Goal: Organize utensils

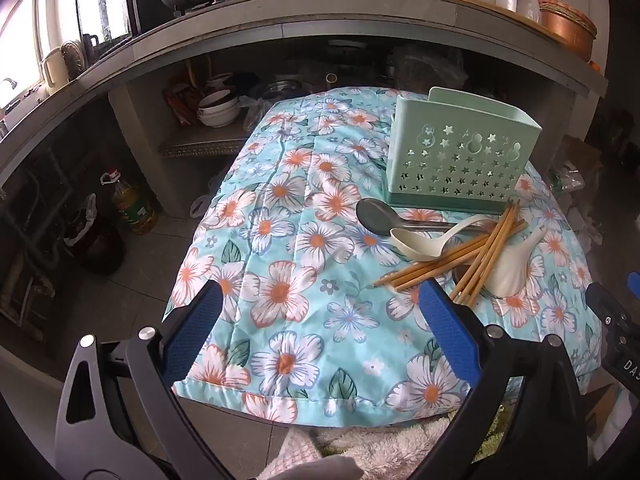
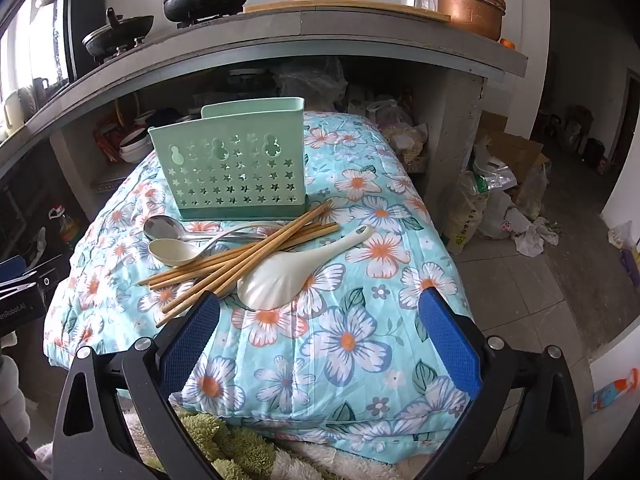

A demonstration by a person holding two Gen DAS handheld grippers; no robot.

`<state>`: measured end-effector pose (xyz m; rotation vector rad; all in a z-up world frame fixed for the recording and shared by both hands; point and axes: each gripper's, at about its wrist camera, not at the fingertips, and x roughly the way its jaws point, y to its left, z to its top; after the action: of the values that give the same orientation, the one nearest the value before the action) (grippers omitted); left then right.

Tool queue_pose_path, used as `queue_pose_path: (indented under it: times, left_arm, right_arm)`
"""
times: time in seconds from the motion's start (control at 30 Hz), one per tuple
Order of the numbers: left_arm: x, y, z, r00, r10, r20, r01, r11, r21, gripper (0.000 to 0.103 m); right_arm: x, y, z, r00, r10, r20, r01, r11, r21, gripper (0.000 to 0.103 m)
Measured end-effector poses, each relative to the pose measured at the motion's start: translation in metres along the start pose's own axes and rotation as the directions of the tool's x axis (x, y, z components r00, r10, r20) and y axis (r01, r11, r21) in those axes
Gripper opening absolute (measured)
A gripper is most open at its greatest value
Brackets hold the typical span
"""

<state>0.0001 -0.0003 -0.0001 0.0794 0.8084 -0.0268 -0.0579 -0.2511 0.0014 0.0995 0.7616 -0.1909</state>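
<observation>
A mint-green perforated utensil holder stands upright at the back of the floral-cloth table. In front of it lies a pile: several wooden chopsticks, a metal spoon, a cream spoon and a white rice paddle. My left gripper is open and empty, left of the pile. My right gripper is open and empty, just in front of the paddle.
A concrete counter behind the table carries woks, bottles and a copper pot. Bowls sit on the shelf below. An oil bottle stands on the floor at left; bags lie at right.
</observation>
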Motion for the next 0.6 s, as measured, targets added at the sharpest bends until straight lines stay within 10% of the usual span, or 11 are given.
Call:
queue_pose_path:
  times: [0.6]
  left_arm:
    - [-0.0001, 0.0004, -0.0001, 1.0, -0.006, -0.002, 0.006, 1.0, -0.004, 0.095]
  right_arm:
    - [-0.0003, 0.0001, 0.0003, 1.0, 0.002, 0.002, -0.002, 1.0, 0.003, 0.097]
